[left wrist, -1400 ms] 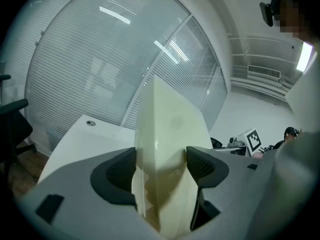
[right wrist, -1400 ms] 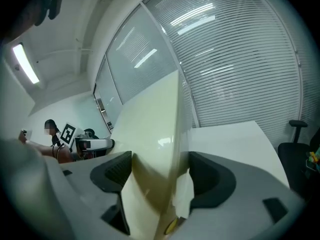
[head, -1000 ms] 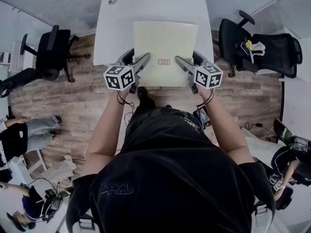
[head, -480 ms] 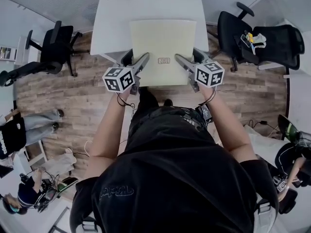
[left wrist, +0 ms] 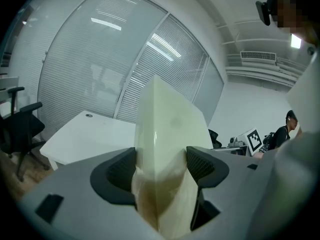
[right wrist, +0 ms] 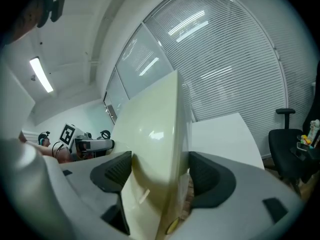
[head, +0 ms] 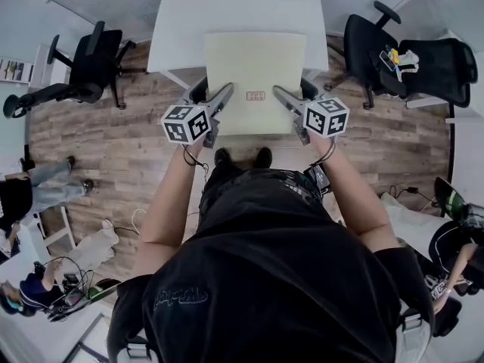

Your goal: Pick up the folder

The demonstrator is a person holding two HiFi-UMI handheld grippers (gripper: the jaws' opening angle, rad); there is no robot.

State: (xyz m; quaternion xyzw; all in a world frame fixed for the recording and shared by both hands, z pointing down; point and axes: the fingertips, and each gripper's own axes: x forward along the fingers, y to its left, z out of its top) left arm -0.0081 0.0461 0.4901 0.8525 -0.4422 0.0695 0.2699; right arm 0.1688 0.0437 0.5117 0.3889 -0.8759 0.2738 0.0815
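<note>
Barely anything has changed: left gripper (head: 225, 93) and right gripper (head: 280, 94) keep their fingers clamped on the folder (head: 255, 66) at its 7 and 5 o'clock corners, above the tabletop (head: 227, 6), so the pickup looks done.

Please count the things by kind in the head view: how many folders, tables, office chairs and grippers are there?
Folder: 1
Table: 1
Chairs: 2
Grippers: 2, the left gripper and the right gripper
Total: 6
</note>
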